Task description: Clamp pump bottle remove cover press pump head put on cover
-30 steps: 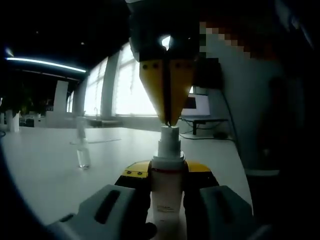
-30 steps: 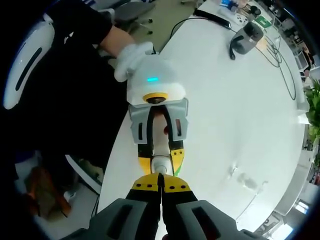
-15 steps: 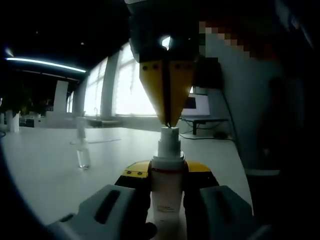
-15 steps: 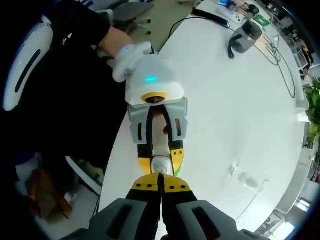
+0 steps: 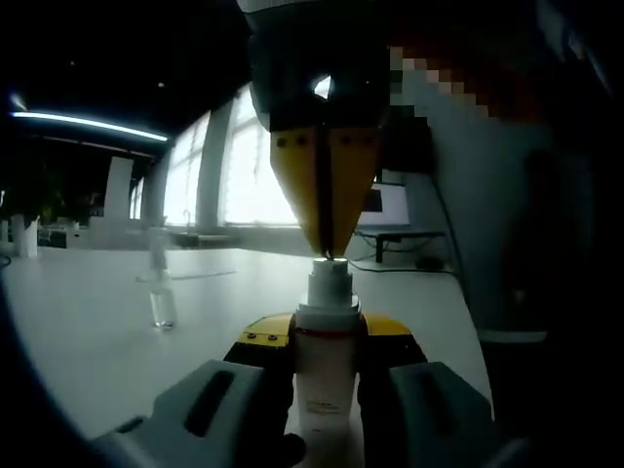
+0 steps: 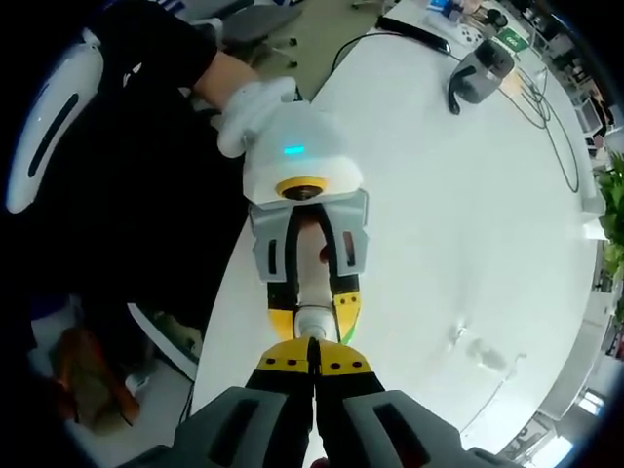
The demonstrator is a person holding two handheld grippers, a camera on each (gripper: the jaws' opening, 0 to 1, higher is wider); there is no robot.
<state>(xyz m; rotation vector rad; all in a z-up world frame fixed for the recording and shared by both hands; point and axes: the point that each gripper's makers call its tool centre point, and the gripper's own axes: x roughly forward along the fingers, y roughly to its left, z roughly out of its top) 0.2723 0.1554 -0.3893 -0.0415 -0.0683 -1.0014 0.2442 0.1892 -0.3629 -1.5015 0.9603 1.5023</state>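
A white pump bottle [image 5: 322, 390] stands upright between the jaws of my left gripper [image 5: 327, 341], which is shut on its body. My right gripper [image 5: 329, 249] comes down from above, its yellow jaws shut and their tips touching the top of the pump head [image 5: 330, 278]. In the right gripper view, my right gripper [image 6: 314, 353] points straight down onto the pump head [image 6: 312, 322], with my left gripper [image 6: 313, 310] clamped around the bottle below it. The clear cover [image 5: 161, 292] stands apart on the white table [image 5: 88, 331], and is faintly visible as the cover [image 6: 483, 349] further out.
A gloved hand [image 6: 249, 107] holds the left gripper at the table's edge [image 6: 229, 283]. A grey device [image 6: 478, 73] with cables lies at the far end of the table. A monitor [image 5: 385, 205] and windows stand behind.
My right gripper has moved down a little, and the pump head has sunk slightly under its tips. The left gripper and bottle have stayed put.
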